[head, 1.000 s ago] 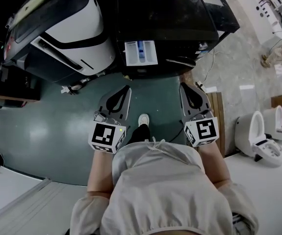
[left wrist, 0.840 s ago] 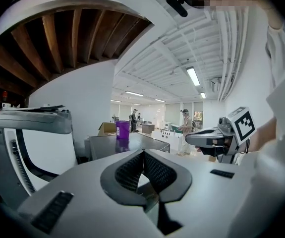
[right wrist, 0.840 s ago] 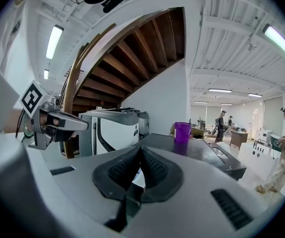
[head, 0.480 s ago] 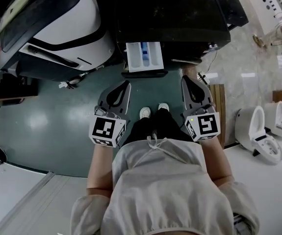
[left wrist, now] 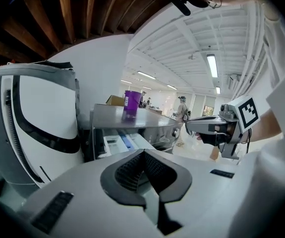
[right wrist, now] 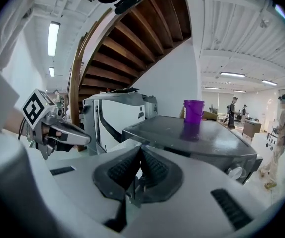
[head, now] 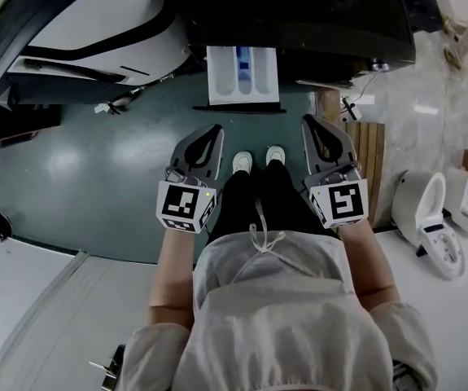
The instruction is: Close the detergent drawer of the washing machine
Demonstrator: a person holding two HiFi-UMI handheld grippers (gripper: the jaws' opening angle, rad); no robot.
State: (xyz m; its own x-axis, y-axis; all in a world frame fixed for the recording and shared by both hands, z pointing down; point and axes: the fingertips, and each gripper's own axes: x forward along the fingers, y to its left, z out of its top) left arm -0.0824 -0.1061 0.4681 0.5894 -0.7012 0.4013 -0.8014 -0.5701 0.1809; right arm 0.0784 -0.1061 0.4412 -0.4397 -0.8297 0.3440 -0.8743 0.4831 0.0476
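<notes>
Nearer since my step forward: detergent drawer (head: 242, 76), pulled out of washing machine (head: 299, 15), ahead of left hand-held gripper (head: 215, 128) and right hand-held gripper (head: 308, 120), both closed, empty; likely light, stiff plastic, so I push its front panel.

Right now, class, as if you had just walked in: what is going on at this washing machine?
A person stands facing a dark washing machine, holding a gripper in each hand. Its detergent drawer is pulled out, showing its compartments. The left gripper and right gripper are both shut and empty, held short of the drawer and touching nothing. A purple cup sits on top of the machine.
</notes>
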